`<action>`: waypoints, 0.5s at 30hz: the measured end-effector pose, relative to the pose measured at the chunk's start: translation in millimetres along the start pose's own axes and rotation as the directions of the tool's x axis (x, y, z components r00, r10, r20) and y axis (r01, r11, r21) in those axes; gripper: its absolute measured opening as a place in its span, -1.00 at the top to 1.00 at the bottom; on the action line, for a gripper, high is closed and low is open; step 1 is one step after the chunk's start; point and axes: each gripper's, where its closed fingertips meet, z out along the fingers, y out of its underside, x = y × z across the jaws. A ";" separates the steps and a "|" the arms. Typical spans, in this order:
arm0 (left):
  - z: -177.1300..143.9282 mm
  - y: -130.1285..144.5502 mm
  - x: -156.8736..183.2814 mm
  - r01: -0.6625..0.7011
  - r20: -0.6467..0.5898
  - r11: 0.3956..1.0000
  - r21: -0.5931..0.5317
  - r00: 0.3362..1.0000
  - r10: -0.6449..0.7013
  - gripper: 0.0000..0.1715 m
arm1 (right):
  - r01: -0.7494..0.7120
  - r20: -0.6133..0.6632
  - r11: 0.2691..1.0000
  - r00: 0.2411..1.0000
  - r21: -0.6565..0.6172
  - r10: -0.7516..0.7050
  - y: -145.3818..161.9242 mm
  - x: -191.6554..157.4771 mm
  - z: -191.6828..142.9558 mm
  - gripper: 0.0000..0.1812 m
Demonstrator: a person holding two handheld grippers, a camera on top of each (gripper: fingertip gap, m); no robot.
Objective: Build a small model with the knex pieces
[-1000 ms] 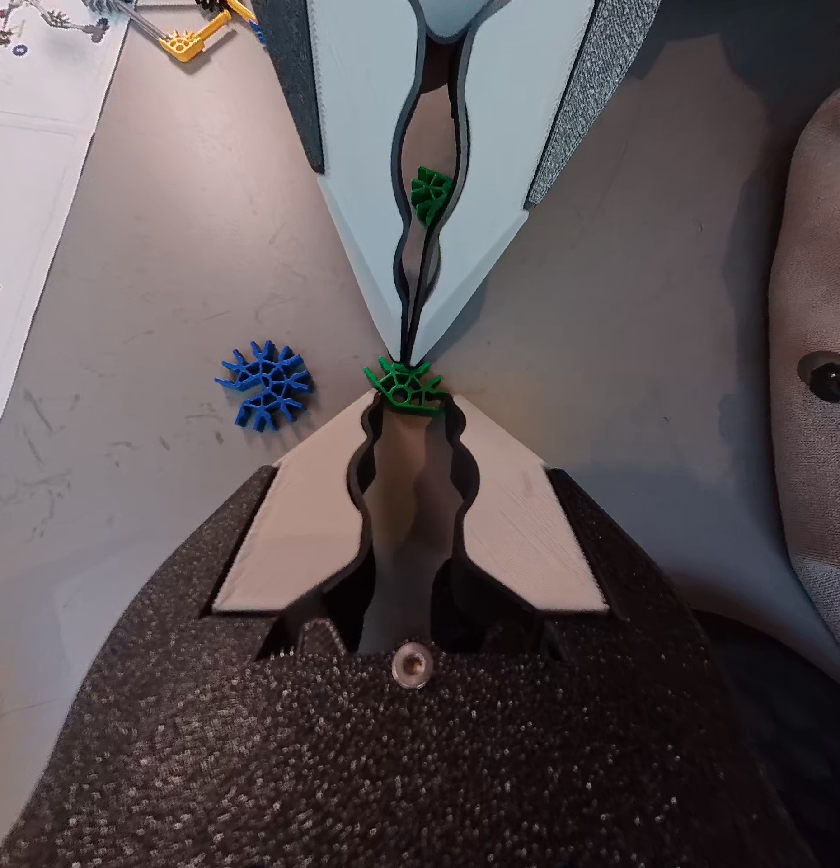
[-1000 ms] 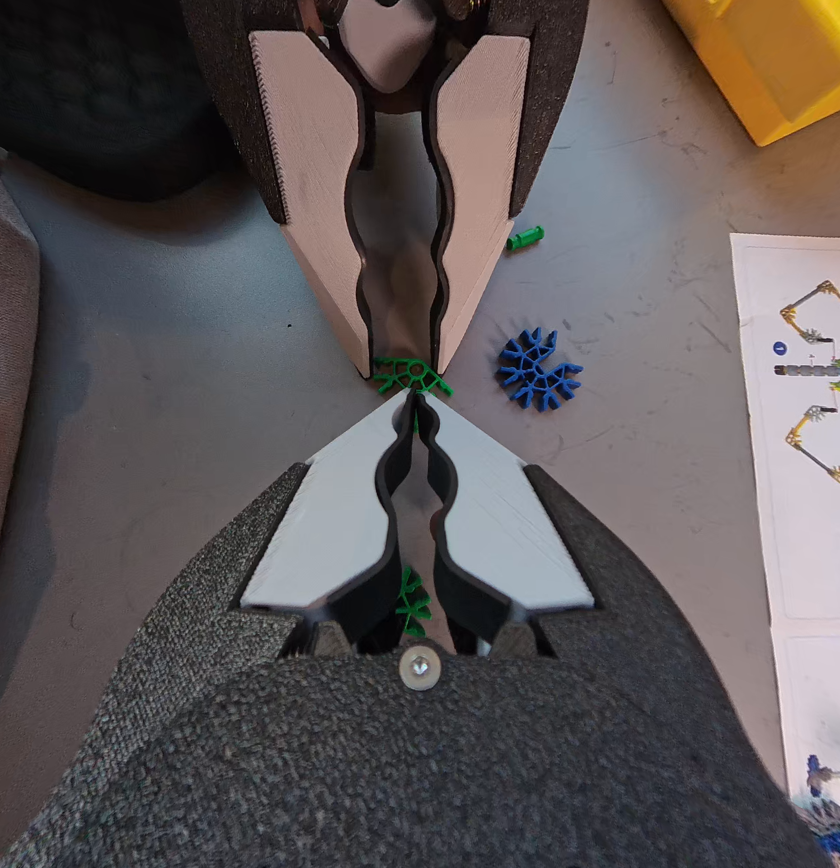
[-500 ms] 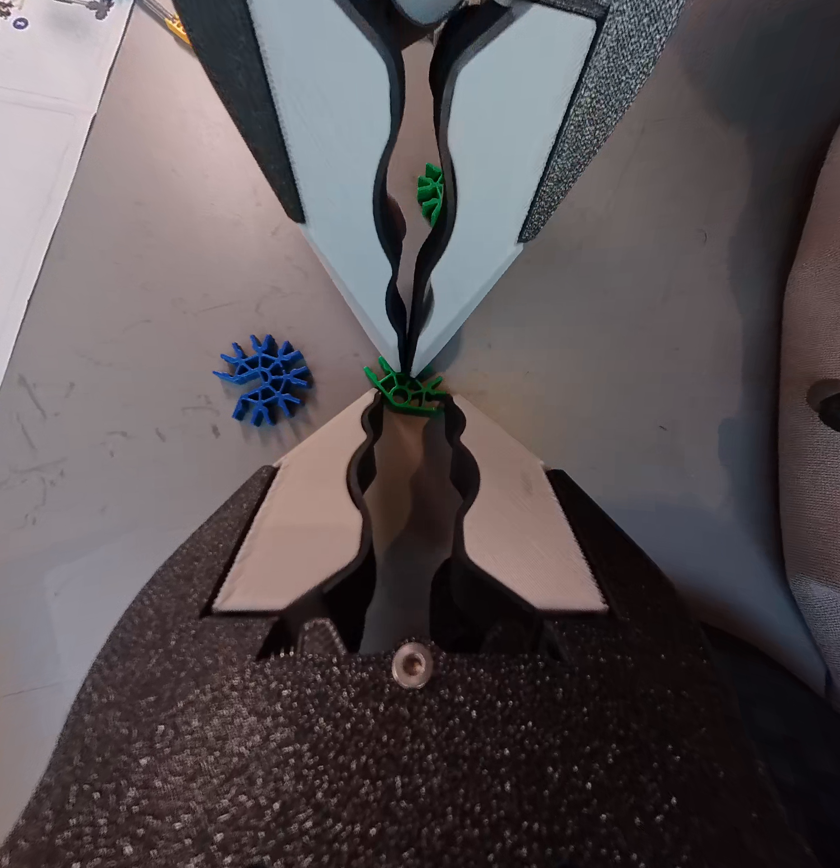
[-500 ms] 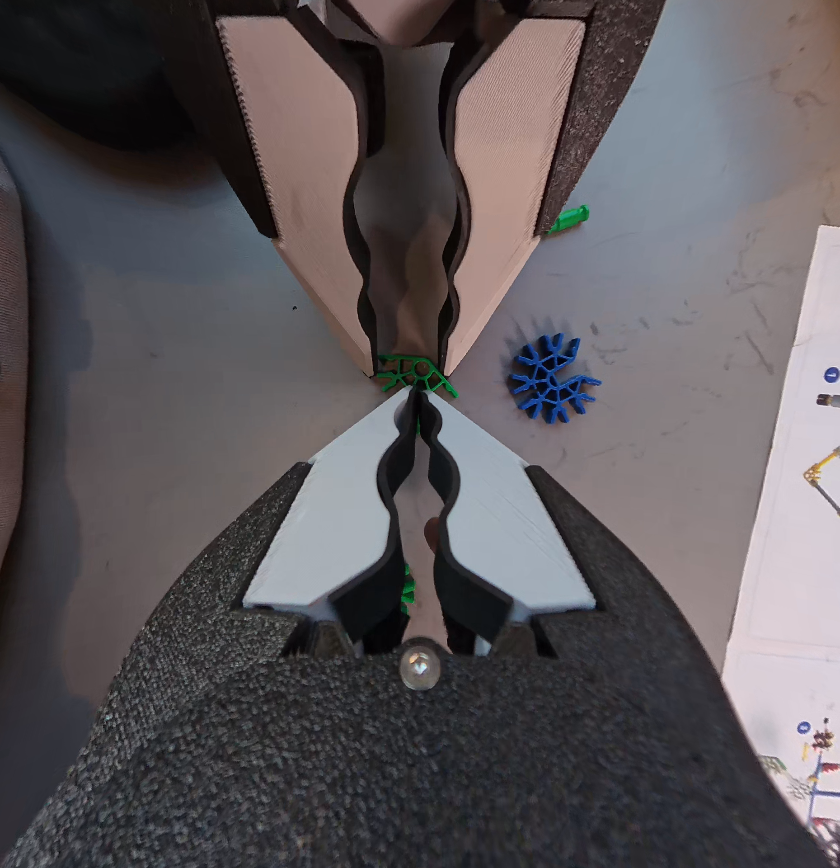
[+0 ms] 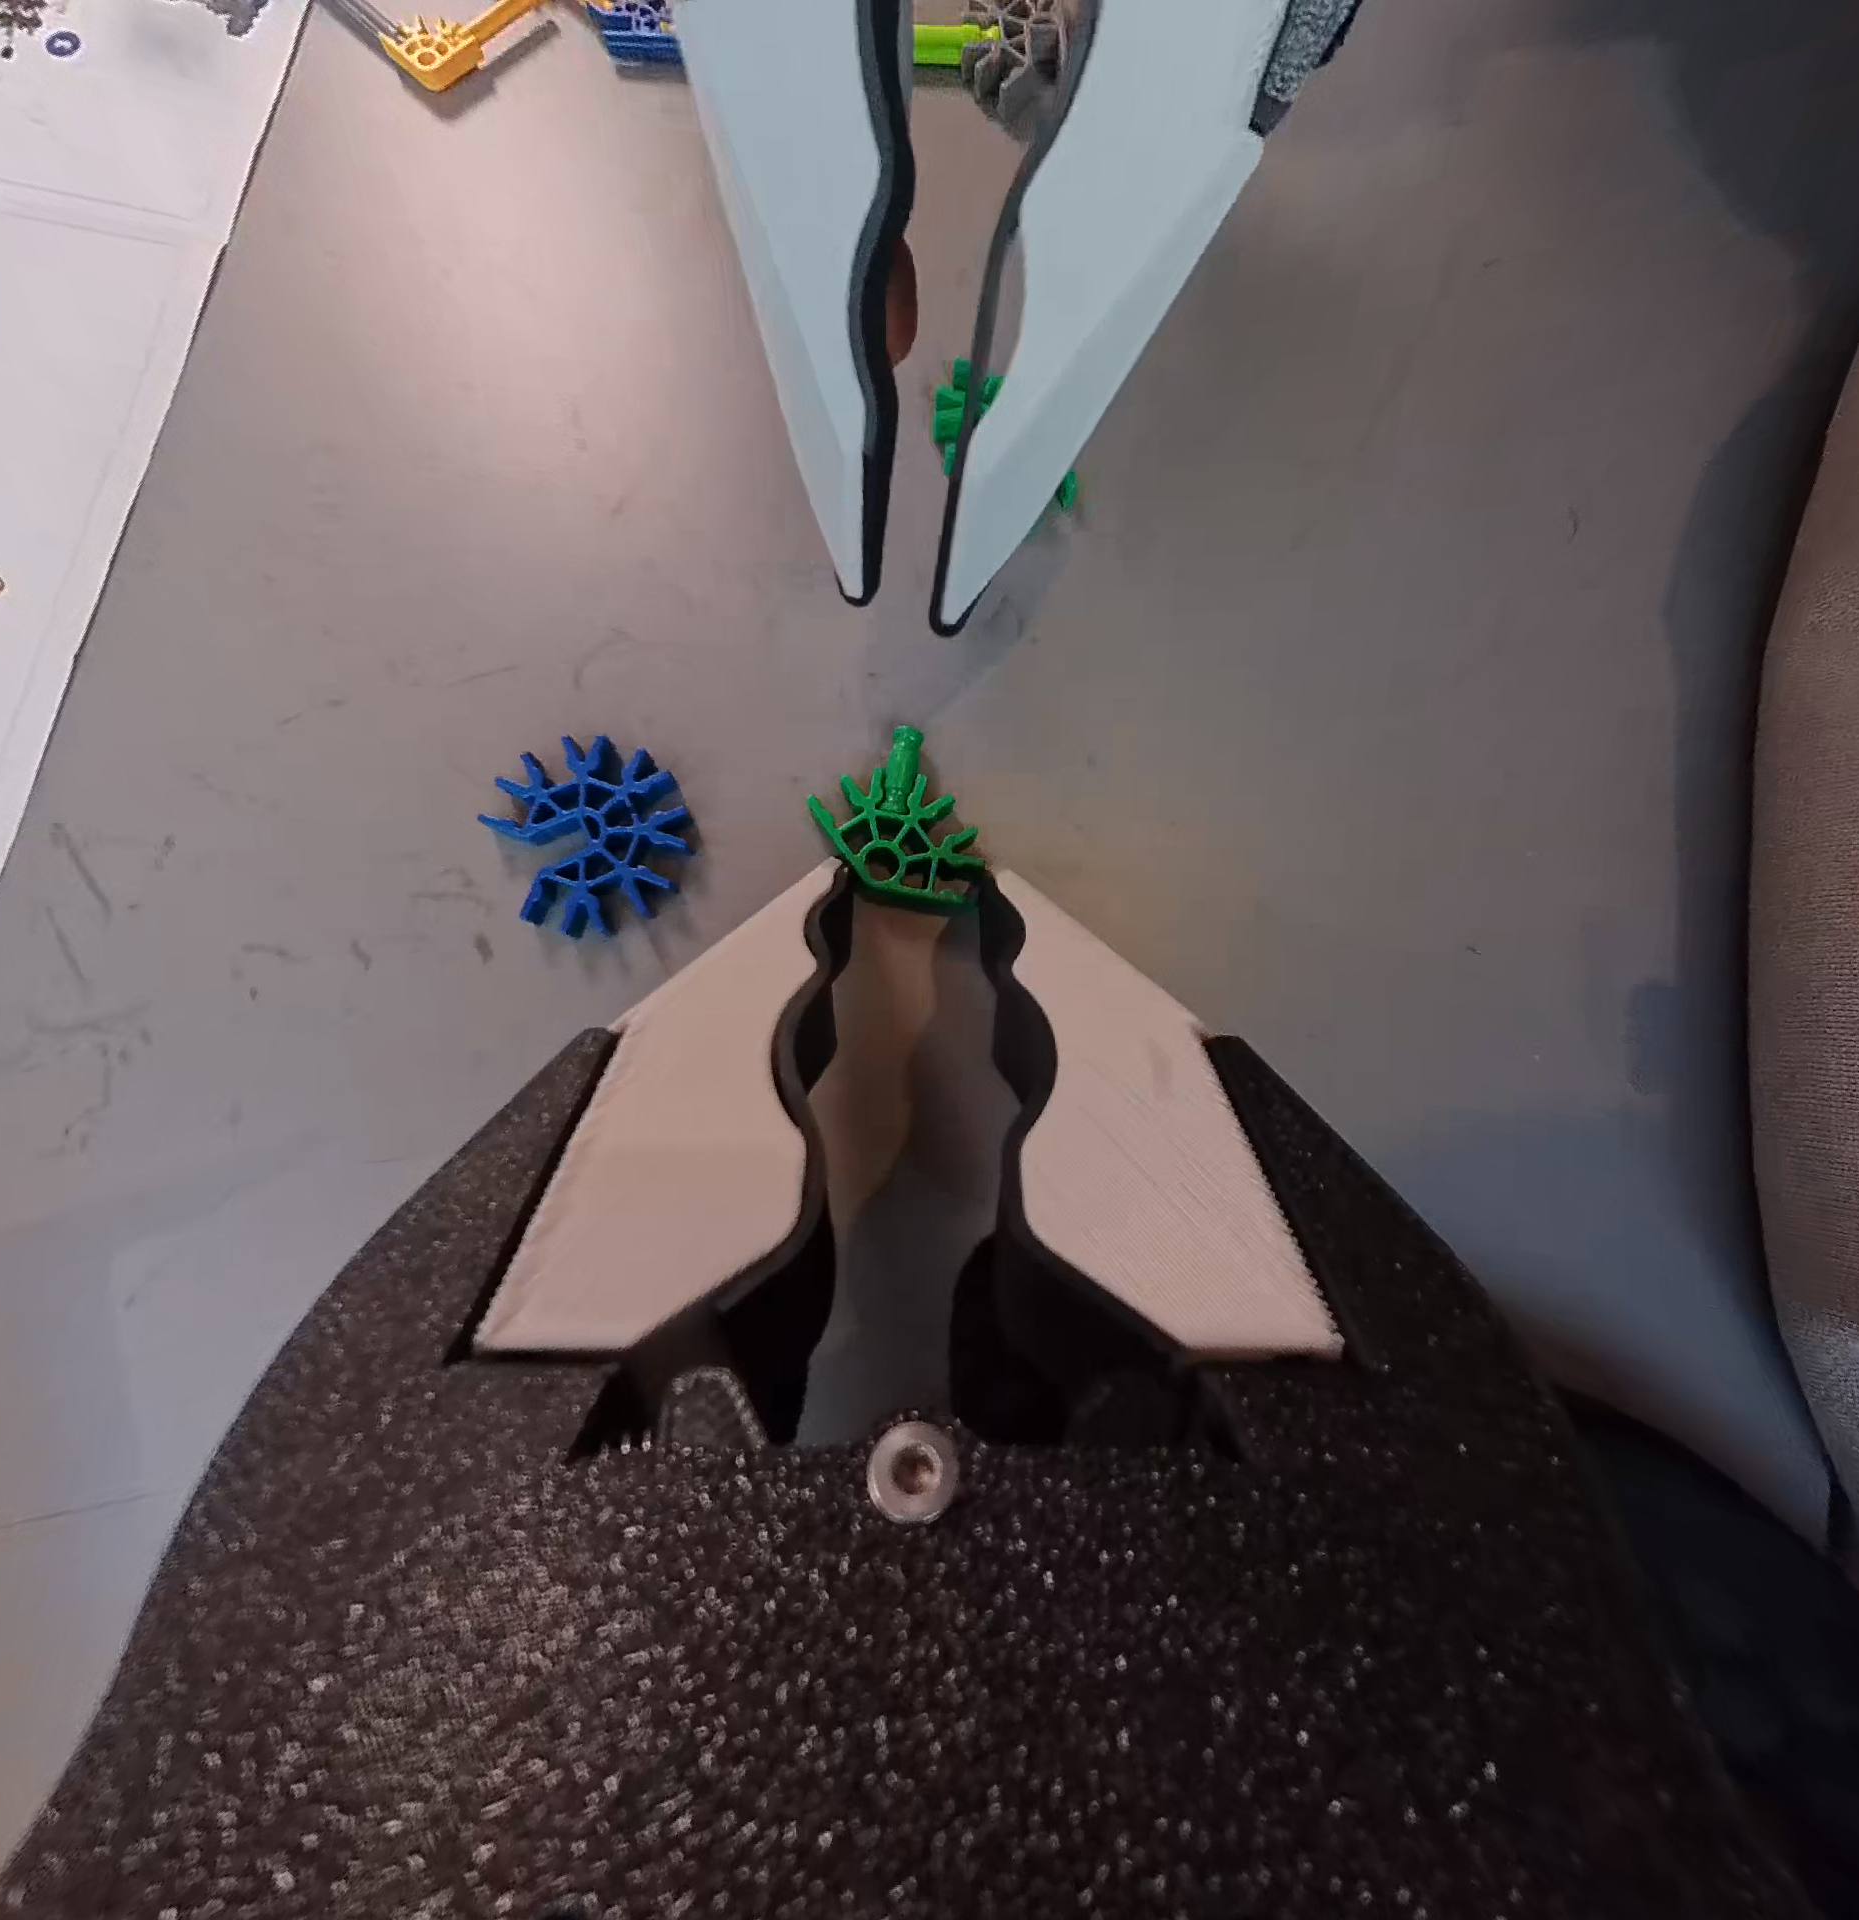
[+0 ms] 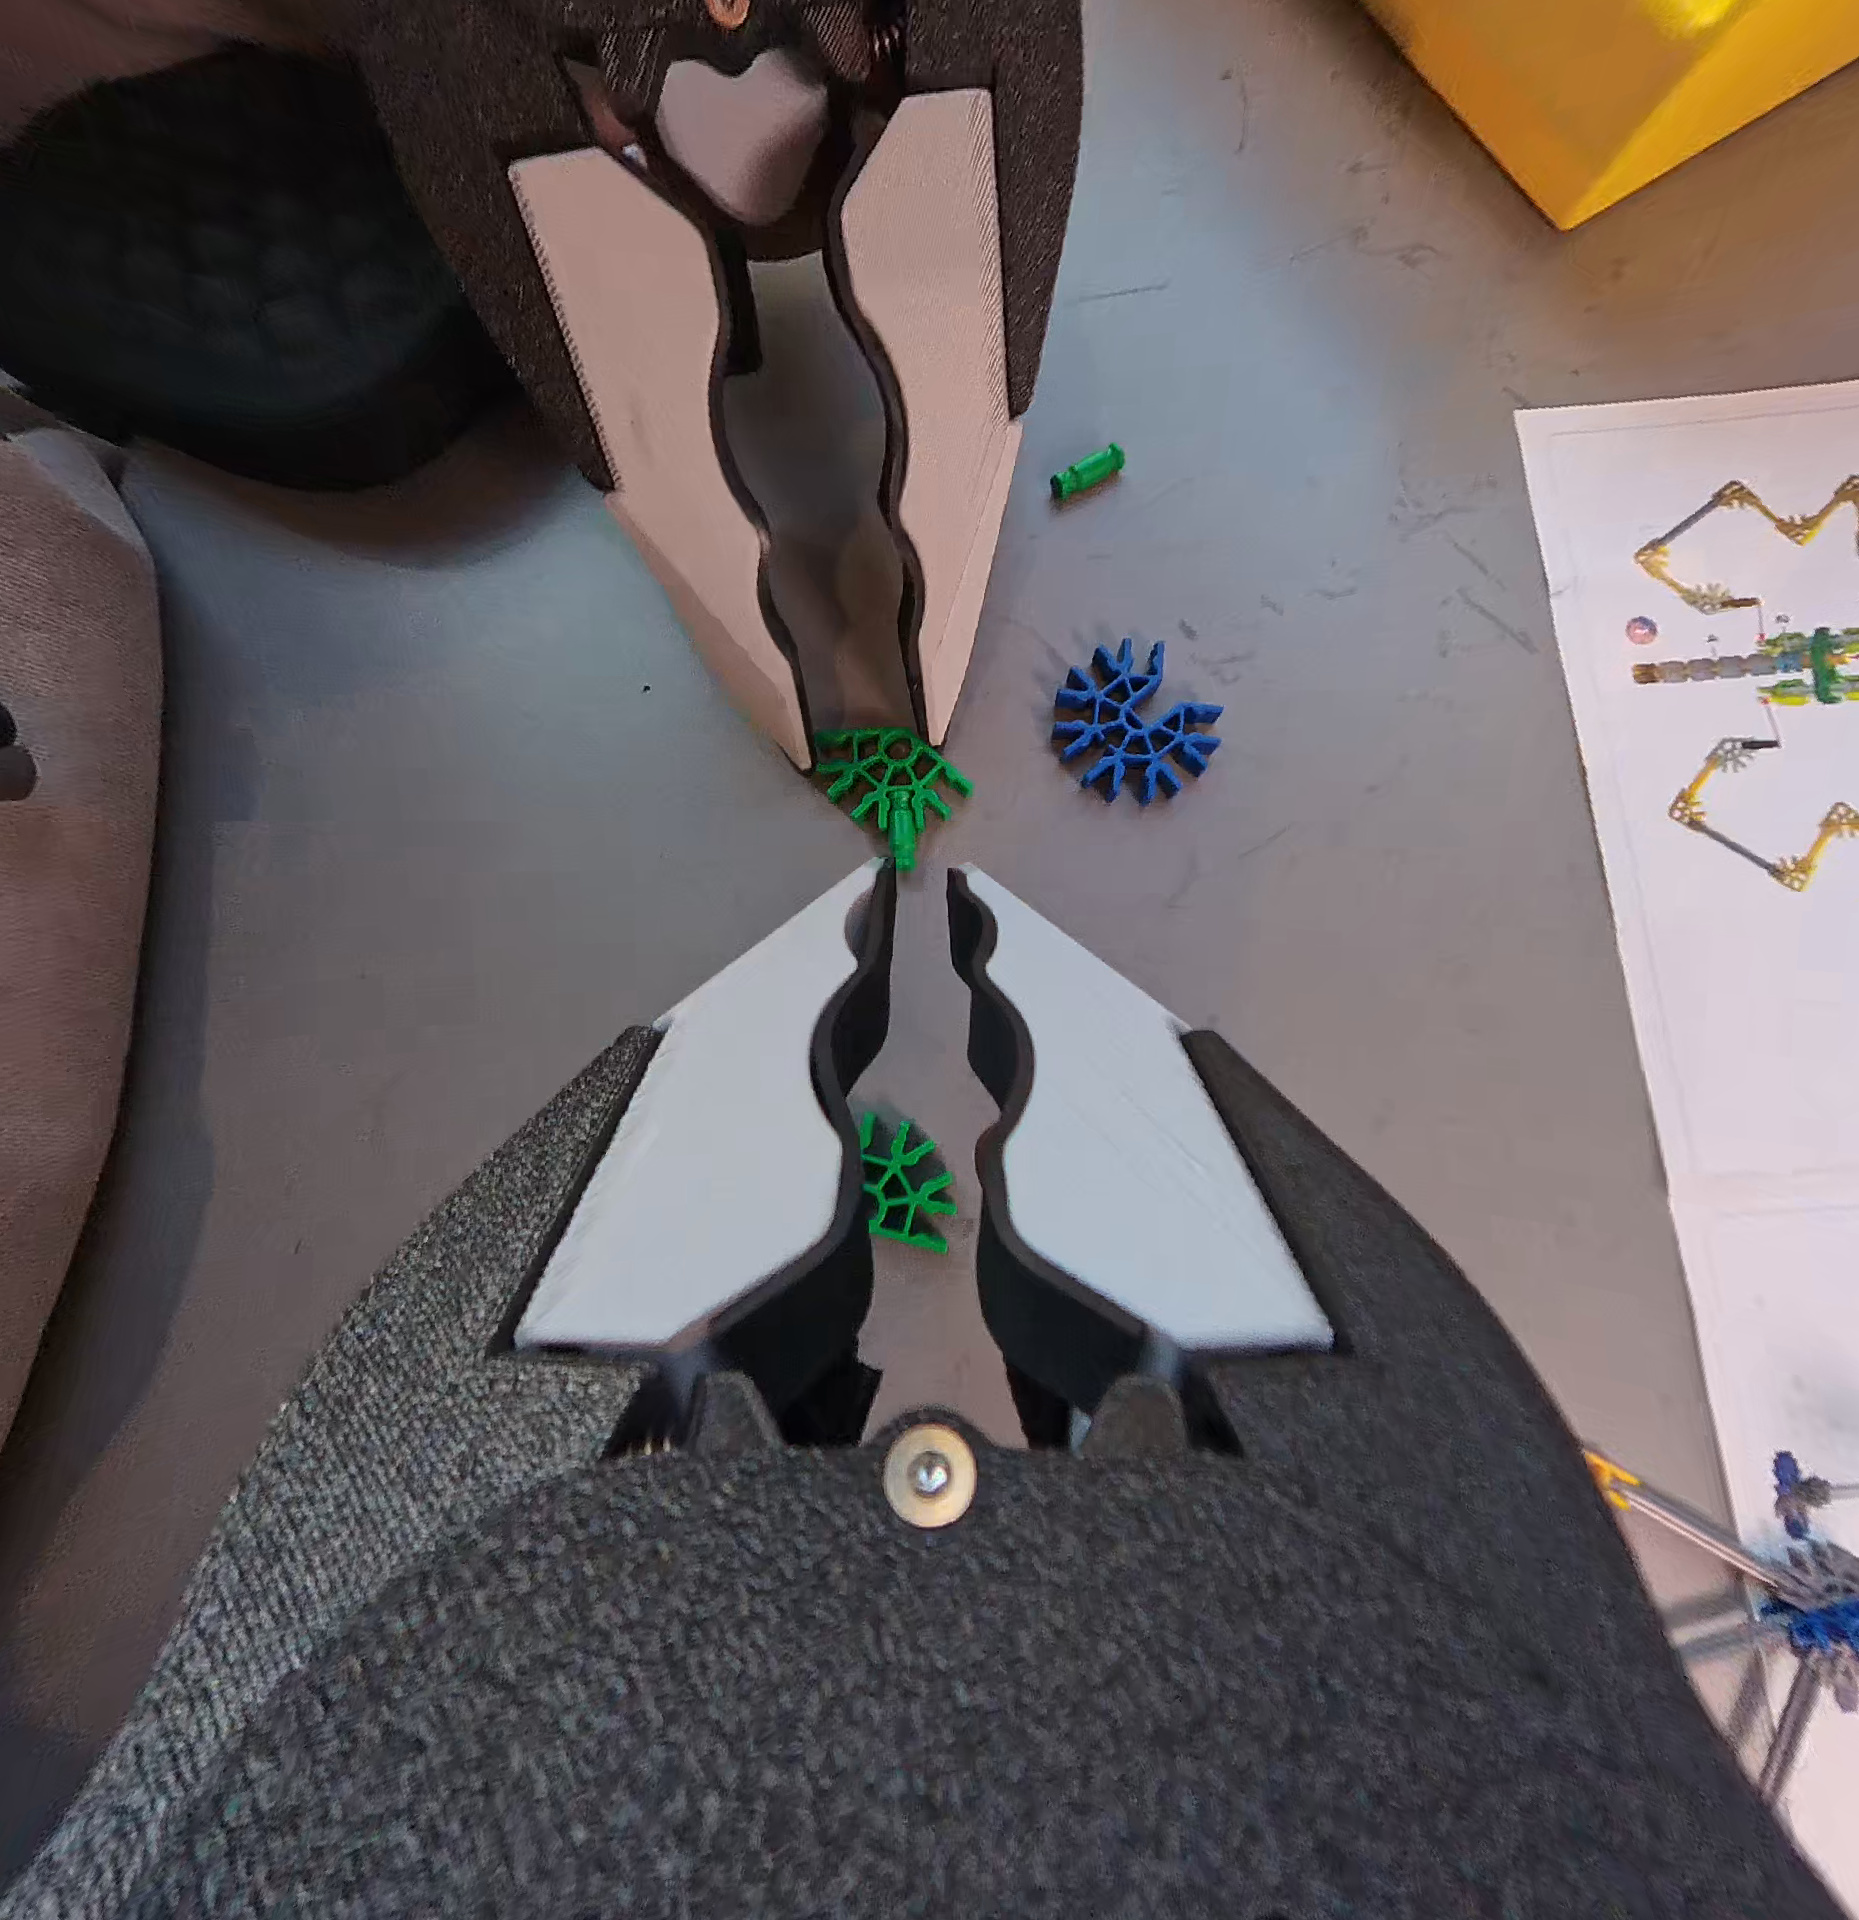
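Two grippers faced tip to tip over the grey worktop [image 5: 1320, 727]. Left gripper [image 5: 909, 883] had its jaws clamped on a green fan connector [image 5: 894, 847] with a short green rod [image 5: 904, 764] plugged in at 12 o'clock. Right gripper [image 6: 920, 878] stood with jaws parted, empty, just clear of the rod; a blue snowflake connector [image 5: 592, 836] lay at 9 o'clock.

Table [image 5: 1320, 727]: grey, matt, scuffed. Green connector [image 5: 894, 847] and blue connector [image 5: 592, 836]: hard moulded plastic, slight sheen. Gripper fingers [image 5: 696, 1122]: layer-ribbed printed plastic, matt. Sheet [image 6: 1777, 935]: smooth printed paper.
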 end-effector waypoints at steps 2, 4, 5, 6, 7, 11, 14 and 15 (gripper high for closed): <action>-0.3 0.1 0.0 0.004 -0.003 1.000 0.002 1.000 -0.004 0.72 | 0.024 -0.025 0.999 0.999 -0.021 -0.025 5.5 -2.5 -1.7 0.91; -1.3 0.8 0.5 0.003 -0.007 1.000 0.000 1.000 -0.003 0.72 | 0.028 -0.039 0.999 0.999 -0.016 -0.028 9.4 -4.0 -7.8 0.90; -2.5 1.4 0.5 0.004 -0.009 1.000 0.000 1.000 -0.004 0.72 | 0.015 -0.041 1.000 0.999 -0.012 -0.016 12.5 -3.9 -11.9 0.88; -3.8 1.7 -0.1 0.009 -0.009 1.000 0.004 1.000 -0.009 0.72 | 0.000 -0.045 1.000 0.999 -0.011 -0.001 17.0 -2.9 -16.3 0.87; -5.6 1.1 -0.2 0.015 -0.015 1.000 0.013 1.000 -0.015 0.72 | -0.014 -0.051 1.000 0.999 -0.016 0.013 23.1 -1.7 -20.7 0.84; -16.9 -3.8 4.1 0.031 -0.066 0.998 0.058 0.997 -0.027 0.72 | -0.073 -0.077 0.995 0.995 -0.063 0.068 48.4 -0.2 -35.3 0.70; -21.6 -4.1 -0.9 0.041 -0.049 0.996 0.074 0.998 -0.037 0.71 | -0.090 -0.087 0.992 0.993 -0.084 0.083 56.9 -7.0 -39.6 0.62; -21.3 -4.5 -1.2 0.037 -0.047 0.996 0.079 0.998 -0.034 0.71 | -0.091 -0.091 0.992 0.992 -0.090 0.083 59.0 -8.9 -38.6 0.59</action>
